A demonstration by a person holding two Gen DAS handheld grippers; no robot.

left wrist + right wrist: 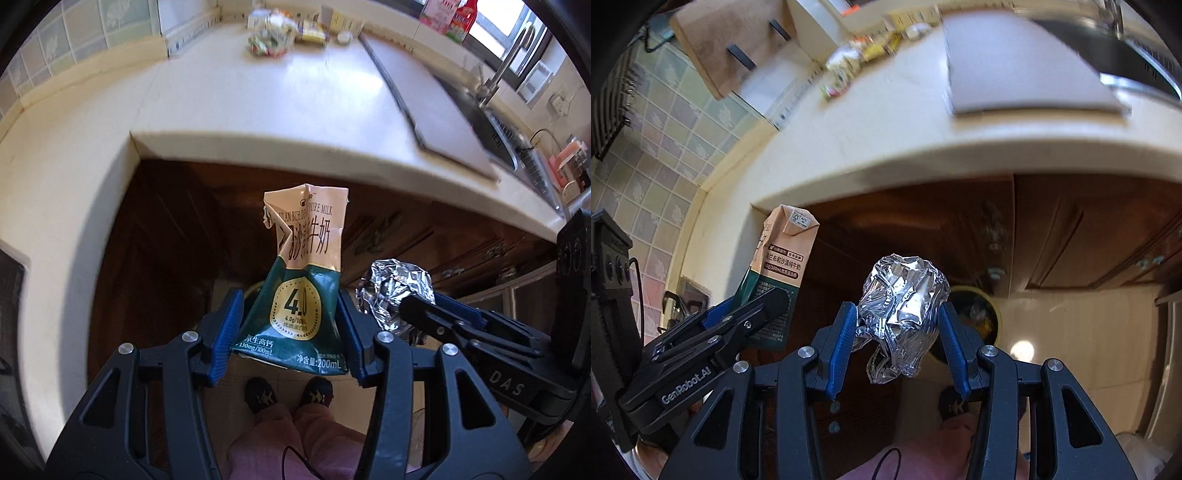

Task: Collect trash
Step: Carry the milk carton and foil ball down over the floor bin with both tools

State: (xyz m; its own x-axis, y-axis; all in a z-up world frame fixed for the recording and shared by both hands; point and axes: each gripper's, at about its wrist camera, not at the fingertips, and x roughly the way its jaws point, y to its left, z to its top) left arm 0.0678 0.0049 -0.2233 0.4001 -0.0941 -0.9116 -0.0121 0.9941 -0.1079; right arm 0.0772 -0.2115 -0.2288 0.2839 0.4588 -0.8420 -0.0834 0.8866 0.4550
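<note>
Left wrist view shows the left claw (pixel 290 332) clamped on a crumpled milk carton (pixel 304 273), the right claw (pixel 897 343) gripping a foil ball (pixel 905 314), both off the worktop (pixel 258 99); carrying seems underway, next releasing over the bin (pixel 979 317).

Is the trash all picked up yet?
Partly. The left claw grips a crumpled green-and-cream milk carton; the right claw grips a crumpled silver foil ball. Neither is binned yet. Colourful wrappers remain on the cream countertop.
</note>
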